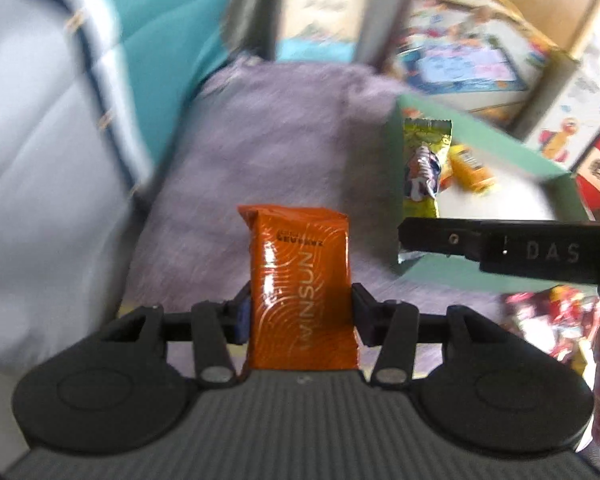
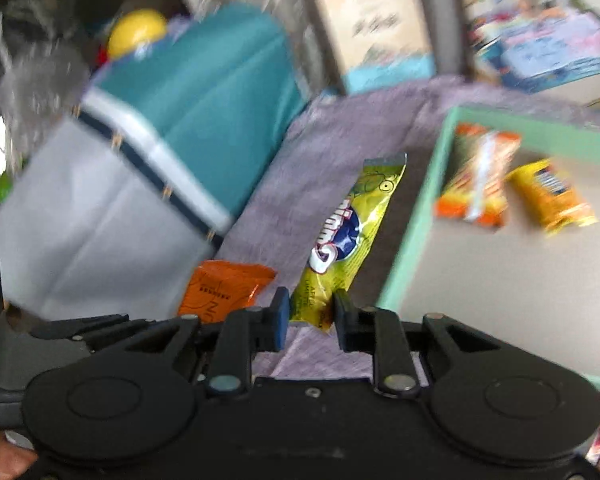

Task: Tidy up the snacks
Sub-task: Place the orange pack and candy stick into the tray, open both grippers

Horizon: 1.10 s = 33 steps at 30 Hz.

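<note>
My left gripper [image 1: 300, 312] is shut on an orange Twinsun snack packet [image 1: 300, 280] and holds it upright above the purple cloth [image 1: 276, 140]. My right gripper [image 2: 312, 314] is shut on the lower end of a yellow-green Nimm2 candy packet [image 2: 348, 232], held just left of a mint-green box [image 2: 416, 220]. The box holds an orange-white packet [image 2: 476, 180] and a yellow packet [image 2: 552, 196]. In the left wrist view the right gripper's black finger [image 1: 500, 246] crosses in front of the box [image 1: 556, 168] and the candy packet [image 1: 424, 164].
A teal and pale-blue cushion [image 2: 140, 160] lies at the left. Children's books and puzzles [image 1: 472, 64] are stacked behind the box. A red snack wrapper [image 1: 548, 312] lies at the lower right. A yellow ball [image 2: 136, 32] sits far left.
</note>
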{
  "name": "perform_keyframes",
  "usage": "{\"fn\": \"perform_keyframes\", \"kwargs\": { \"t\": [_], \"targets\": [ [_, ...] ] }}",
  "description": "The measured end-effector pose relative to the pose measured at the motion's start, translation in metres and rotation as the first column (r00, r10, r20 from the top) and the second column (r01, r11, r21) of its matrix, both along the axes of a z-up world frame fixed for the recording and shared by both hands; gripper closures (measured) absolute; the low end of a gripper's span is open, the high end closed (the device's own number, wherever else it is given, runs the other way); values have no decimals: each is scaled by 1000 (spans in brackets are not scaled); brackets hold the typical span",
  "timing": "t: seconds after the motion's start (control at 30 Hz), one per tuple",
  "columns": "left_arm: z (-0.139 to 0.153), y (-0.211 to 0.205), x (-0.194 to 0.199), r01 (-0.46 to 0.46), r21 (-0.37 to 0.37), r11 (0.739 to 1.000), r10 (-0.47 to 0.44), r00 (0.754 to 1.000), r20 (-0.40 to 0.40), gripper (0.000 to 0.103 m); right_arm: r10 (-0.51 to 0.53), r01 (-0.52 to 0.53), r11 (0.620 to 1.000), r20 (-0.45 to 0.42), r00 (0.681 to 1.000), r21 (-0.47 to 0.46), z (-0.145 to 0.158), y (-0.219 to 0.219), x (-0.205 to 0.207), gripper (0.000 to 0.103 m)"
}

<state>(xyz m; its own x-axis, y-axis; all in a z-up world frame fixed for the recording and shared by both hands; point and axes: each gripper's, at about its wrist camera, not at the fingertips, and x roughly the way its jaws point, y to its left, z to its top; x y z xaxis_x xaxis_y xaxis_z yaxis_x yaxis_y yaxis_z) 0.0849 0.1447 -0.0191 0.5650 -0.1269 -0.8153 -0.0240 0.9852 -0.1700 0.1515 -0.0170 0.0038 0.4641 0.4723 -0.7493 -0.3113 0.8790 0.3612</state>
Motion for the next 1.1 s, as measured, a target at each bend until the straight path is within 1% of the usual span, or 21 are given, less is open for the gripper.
{"fn": "perform_keyframes", "kwargs": {
  "t": [0.13, 0.23, 0.3, 0.33, 0.4, 0.47, 0.57, 0.63, 0.67, 0.73, 0.77, 0.8, 0.83, 0.87, 0.9, 1.03, 1.1],
  "targets": [
    [23, -40, 30, 83, 4, 997, -83, 995, 59, 55, -92, 92, 996, 22, 995, 4, 15, -55, 10, 80],
    [29, -69, 56, 133, 1, 991, -132, 989, 68, 55, -138, 138, 990, -3, 990, 12, 15, -91, 21, 80],
    [30, -90, 72, 169, -8, 986, -168, 984, 65, 55, -148, 148, 989, -18, 989, 10, 11, -108, 27, 80],
    [29, -100, 78, 186, -5, 983, -185, 981, 61, 55, -147, 147, 989, -30, 989, 14, 8, -115, 30, 80],
    [23, -118, 89, 206, 29, 978, -207, 977, 47, 55, -143, 144, 990, -51, 988, 11, 0, -125, 36, 80],
    [14, -129, 98, 220, 37, 975, -221, 975, 18, 55, -137, 139, 990, -76, 988, 16, -8, -135, 41, 80],
    [1, -137, 105, 230, 69, 971, -229, 973, -10, 55, -125, 128, 991, -104, 987, 29, -23, -141, 44, 80],
    [-1, -138, 106, 233, 87, 969, -233, 972, -13, 53, -105, 111, 993, -130, 986, 45, -33, -141, 48, 79],
    [-1, -139, 107, 228, 101, 968, -228, 974, -14, 53, -95, 104, 993, -144, 985, 60, -37, -141, 51, 77],
    [-1, -137, 107, 211, 120, 970, -212, 977, -6, 49, -109, 124, 988, -167, 980, 87, -44, -144, 57, 71],
    [0, -135, 107, 200, 123, 972, -201, 980, -4, 43, -120, 139, 985, -175, 977, 98, -45, -147, 58, 62],
    [1, -132, 107, 186, 122, 975, -187, 982, -3, 33, -133, 153, 982, -176, 975, 107, -46, -151, 58, 51],
    [0, -129, 107, 169, 122, 978, -170, 985, -2, 28, -145, 165, 980, -173, 974, 113, -47, -154, 58, 45],
    [1, -126, 107, 155, 123, 980, -156, 988, -2, 19, -155, 176, 977, -168, 973, 117, -47, -157, 57, 34],
    [1, -124, 107, 148, 121, 982, -149, 989, 0, 15, -166, 185, 976, -160, 973, 116, -45, -159, 55, 27],
    [7, -126, 100, 143, 132, 981, -146, 989, 14, 10, -189, 205, 973, -145, 971, 105, -37, -165, 46, 22],
    [12, -129, 95, 137, 145, 980, -142, 989, 25, 4, -202, 215, 972, -132, 971, 97, -30, -166, 43, 9]
  ]
}}
